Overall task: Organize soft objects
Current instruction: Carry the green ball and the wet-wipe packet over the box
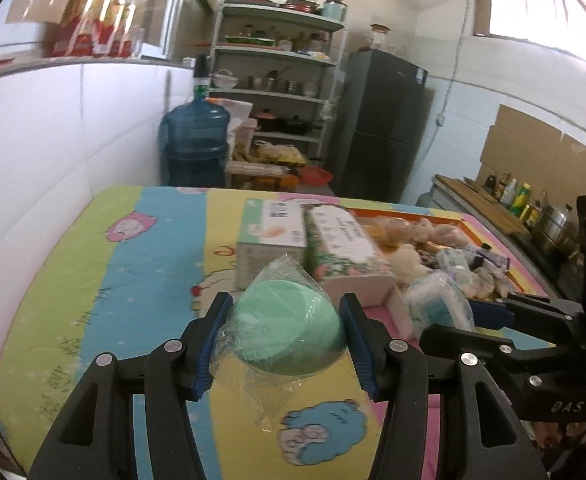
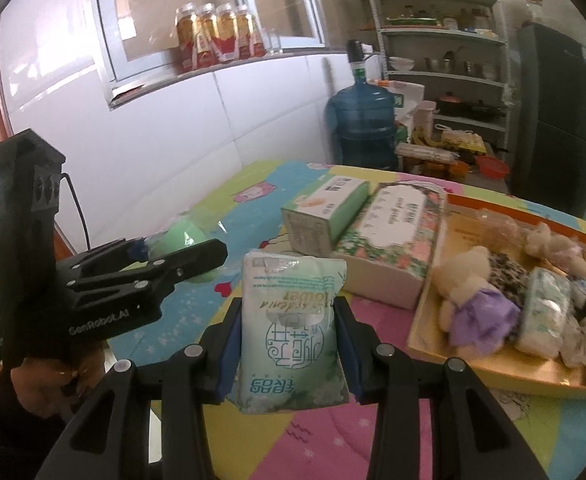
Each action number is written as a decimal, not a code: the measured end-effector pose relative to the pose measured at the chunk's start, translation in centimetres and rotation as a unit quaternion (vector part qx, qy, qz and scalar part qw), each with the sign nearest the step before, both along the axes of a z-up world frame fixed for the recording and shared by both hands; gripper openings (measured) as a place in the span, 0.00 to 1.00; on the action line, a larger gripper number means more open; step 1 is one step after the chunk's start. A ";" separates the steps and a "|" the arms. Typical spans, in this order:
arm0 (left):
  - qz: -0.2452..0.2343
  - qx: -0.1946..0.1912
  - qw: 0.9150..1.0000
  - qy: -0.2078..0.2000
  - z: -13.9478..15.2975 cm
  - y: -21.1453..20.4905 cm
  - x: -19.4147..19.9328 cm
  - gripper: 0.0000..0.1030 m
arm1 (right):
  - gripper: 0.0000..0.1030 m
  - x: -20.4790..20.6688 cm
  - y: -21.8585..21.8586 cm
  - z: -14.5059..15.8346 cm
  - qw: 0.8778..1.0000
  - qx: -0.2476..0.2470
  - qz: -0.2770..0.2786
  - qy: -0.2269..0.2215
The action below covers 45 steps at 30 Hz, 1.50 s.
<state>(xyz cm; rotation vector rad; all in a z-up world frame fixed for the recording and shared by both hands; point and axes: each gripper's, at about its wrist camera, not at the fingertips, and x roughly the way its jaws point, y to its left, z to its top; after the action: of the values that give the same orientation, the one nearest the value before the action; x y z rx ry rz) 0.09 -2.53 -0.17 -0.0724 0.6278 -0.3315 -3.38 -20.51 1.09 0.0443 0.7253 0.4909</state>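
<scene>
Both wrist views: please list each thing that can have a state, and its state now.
left gripper: jaws shut on the green sponge
green sponge: in clear wrap, held above the mat
right gripper: jaws shut on the tissue pack
tissue pack: sealed, held upright
orange tray: holds plush toys and packs
green box: closed, beside the floral box

Below me is a table (image 2: 393,440) spread with a cartoon-print cover in green, blue, yellow and pink bands, with pink and blue sheep on it. Directly on it I see a green box of tissues (image 2: 325,212) touching a floral tissue pack (image 2: 393,236), which sits in a white holder (image 2: 377,280). Just beside these on the right lies an orange-rimmed tray (image 2: 493,372) filled with small plush toys and soft packets.
</scene>
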 end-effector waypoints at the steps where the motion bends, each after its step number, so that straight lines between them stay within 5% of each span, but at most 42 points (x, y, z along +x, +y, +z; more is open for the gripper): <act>1: -0.003 0.001 1.000 -0.002 0.1 -0.5 -0.1 0.55 | 0.42 -0.2 -0.4 0.0 1.000 0.001 -0.003 -0.001; 19: -0.042 0.004 0.998 -0.043 2.4 -8.8 -0.1 0.55 | 0.42 -1.7 -8.7 0.6 0.997 0.036 -0.065 -0.023; 45: -0.088 0.019 0.996 -0.018 0.5 -19.3 5.1 0.55 | 0.42 1.4 -18.7 -2.1 0.989 0.067 -0.136 -0.001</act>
<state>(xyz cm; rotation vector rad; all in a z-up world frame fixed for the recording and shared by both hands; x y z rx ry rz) 5.20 -21.80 0.28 0.0252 0.6067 -0.4897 -1.96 -39.20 -1.06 0.2643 0.6721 0.2781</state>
